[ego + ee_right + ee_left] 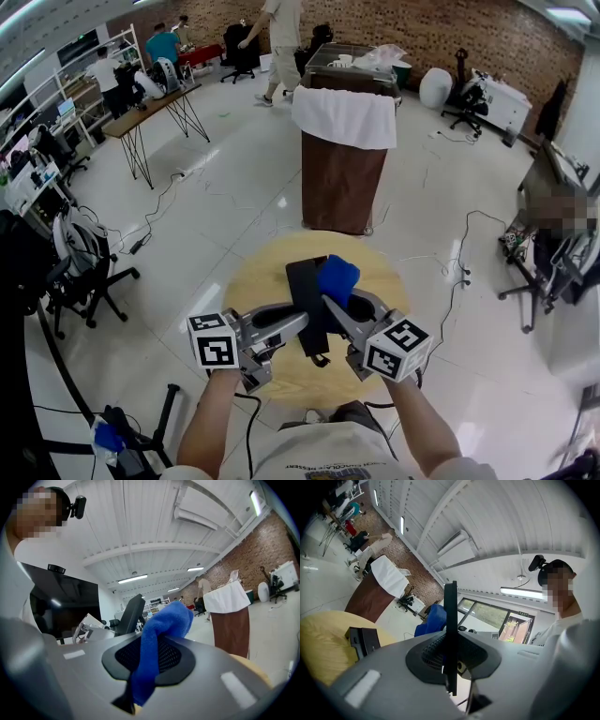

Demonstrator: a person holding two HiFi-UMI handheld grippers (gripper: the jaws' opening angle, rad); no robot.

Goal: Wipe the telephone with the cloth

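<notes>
The telephone (307,292) is a flat black slab held over the round yellow table (255,281). My left gripper (305,325) is shut on its near part; in the left gripper view the telephone (450,634) stands edge-on between the jaws. My right gripper (330,307) is shut on the blue cloth (337,278), which rests against the telephone's right side. The right gripper view shows the cloth (157,644) bunched between the jaws, with the telephone (129,613) just behind it. A separate black box-like part (363,640) lies on the table.
A brown pedestal draped with a white cloth (342,155) stands beyond the table. Office chairs (84,272) and floor cables are on the left, a trestle table (150,108) and people at the back, desks and chairs on the right.
</notes>
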